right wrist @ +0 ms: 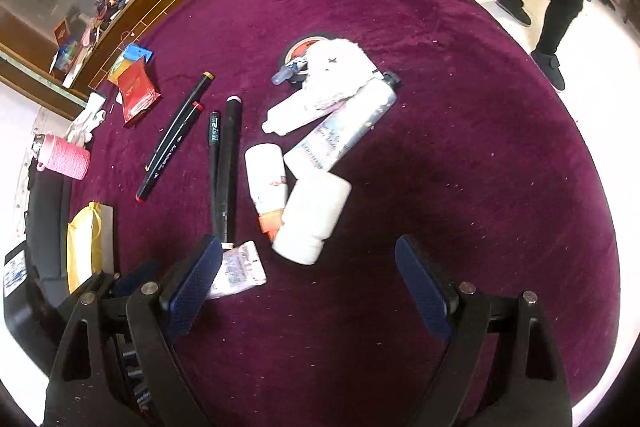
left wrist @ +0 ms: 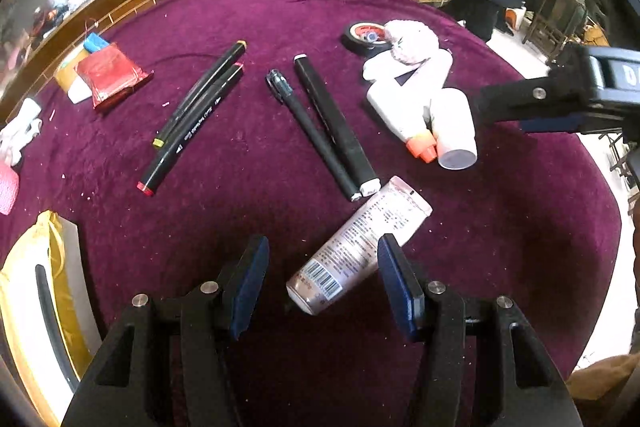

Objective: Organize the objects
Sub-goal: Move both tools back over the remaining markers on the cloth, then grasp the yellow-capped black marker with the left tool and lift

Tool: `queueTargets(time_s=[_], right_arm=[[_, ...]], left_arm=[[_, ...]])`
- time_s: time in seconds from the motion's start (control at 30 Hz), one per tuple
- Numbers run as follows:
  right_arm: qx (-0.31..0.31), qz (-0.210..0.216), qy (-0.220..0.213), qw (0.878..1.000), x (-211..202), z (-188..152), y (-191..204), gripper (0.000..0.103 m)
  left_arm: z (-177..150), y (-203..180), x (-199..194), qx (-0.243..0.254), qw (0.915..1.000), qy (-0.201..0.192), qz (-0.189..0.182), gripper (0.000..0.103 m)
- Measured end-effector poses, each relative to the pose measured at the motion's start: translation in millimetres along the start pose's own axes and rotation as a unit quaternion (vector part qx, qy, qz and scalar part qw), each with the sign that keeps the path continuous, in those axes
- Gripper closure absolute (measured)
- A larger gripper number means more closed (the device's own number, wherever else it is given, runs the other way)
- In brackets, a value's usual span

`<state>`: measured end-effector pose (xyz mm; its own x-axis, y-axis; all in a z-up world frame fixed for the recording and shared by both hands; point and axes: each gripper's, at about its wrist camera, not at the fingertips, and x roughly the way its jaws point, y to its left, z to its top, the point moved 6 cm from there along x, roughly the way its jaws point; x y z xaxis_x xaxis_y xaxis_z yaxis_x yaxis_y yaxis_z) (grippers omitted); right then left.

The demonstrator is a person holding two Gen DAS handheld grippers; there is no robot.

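Tube [left wrist: 360,247], pinkish-silver, printed text and barcode showing, crimped end up, is lying on purple tablecloth [left wrist: 260,7] just beside lower ends of two black pens [left wrist: 324,131]. Left gripper [left wrist: 322,287] is being held half spread around tube's cap end, pads not touching. Right gripper [right wrist: 308,295] is being held fully spread, nothing between pads, just right of tube.

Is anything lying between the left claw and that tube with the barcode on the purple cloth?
Nothing visible does. The left claw is open and the barcode tube lies on the purple tablecloth right between its fingers, cap end nearest. The black pens lie beyond the tube's far end, not in the way.
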<state>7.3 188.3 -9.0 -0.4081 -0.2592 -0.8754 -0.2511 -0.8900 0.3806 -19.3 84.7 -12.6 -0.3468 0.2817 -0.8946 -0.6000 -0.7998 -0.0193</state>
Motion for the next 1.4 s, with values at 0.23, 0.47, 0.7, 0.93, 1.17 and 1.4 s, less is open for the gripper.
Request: queueTargets(time_s=[0.23,0.47,0.7,0.93,1.17,1.4], right_arm=[[-0.031,0.013,-0.003,0.999,-7.7,7.3,0.0,0.014],[-0.017,0.023,0.014,0.999,0.8,1.6,-18.7,0.014],[-0.009,0.019,0.015,1.0,-0.5,7.8,-33.5,0.014],[-0.001,0.022,0.011,1.0,2.2,20.1,-38.3,0.014],[-0.004,0.016,0.022,1.0,10.4,17.8,-41.9,0.014],[0.0,0.015,0.018,1.0,8.1,17.9,-47.4,0.014]], left_arm=[[41.7,66.8,-14.1,-0.091,0.9945,-0.039,0.035,0.053],[79.0,129.5,31.0,-0.122,0.9911,-0.009,0.053,0.053],[70.0,99.0,58.2,-0.153,0.9838,0.04,-0.086,0.051],[80.5,106.7,40.9,-0.181,0.9779,0.011,-0.104,0.051],[77.5,117.7,66.9,-0.184,0.9822,0.019,-0.032,0.061],[85.3,114.5,66.8,-0.16,0.9867,0.026,0.007,0.076]])
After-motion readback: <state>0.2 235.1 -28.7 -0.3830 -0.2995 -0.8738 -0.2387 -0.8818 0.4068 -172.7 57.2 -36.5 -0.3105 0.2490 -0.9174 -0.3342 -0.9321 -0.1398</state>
